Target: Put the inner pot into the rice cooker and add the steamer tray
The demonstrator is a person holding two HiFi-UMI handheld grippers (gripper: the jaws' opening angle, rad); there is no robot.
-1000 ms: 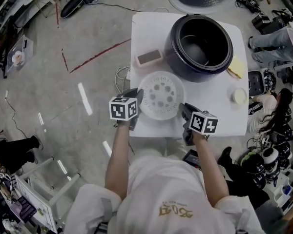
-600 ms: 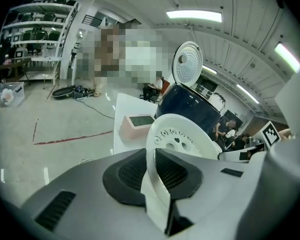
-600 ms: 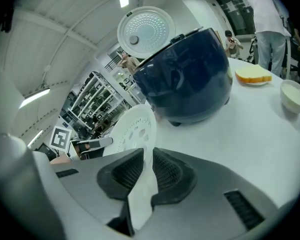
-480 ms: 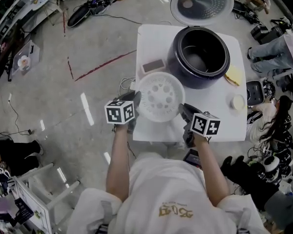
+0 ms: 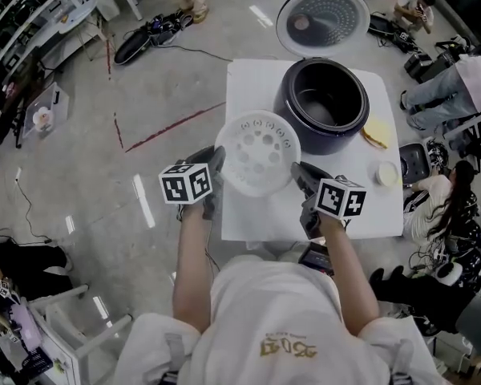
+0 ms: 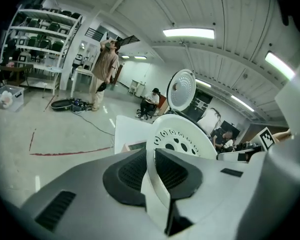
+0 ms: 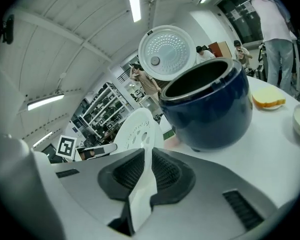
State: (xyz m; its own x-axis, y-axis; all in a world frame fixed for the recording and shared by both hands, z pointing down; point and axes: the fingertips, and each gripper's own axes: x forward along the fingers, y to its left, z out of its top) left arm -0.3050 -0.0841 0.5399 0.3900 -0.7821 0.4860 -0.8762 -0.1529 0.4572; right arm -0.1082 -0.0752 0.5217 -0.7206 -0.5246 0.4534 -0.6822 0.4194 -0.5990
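Above the near part of the white table [image 5: 248, 79], in the head view, the white perforated steamer tray [image 5: 258, 152] is held off the surface, just beside the dark rice cooker [image 5: 293, 115]. The inner pot [image 5: 325, 107] is seen seated inside the cooker, and the lid [image 5: 327, 18] is stood open behind it. The tray's left edge is clamped by the left gripper [image 5: 216, 159] and its right edge by the right gripper [image 5: 298, 173]. A yellow sponge [image 5: 376, 133] and a small bowl [image 5: 384, 173] are laid on the table's right side. A grey concrete floor [image 5: 104, 175] with a red line [image 5: 168, 119] is spread around, littered with cables and gear.

In the left gripper view, the tray's rim is pinched between the pads. Shelving [image 6: 45, 39], ceiling lights [image 6: 189, 32] and a standing person [image 6: 106, 69] are shown beyond.

In the right gripper view, the jaws have just been closing, and the tray's rim is gripped between them. The cooker is seen close ahead on the table, with storage racks [image 7: 100, 109] far behind.
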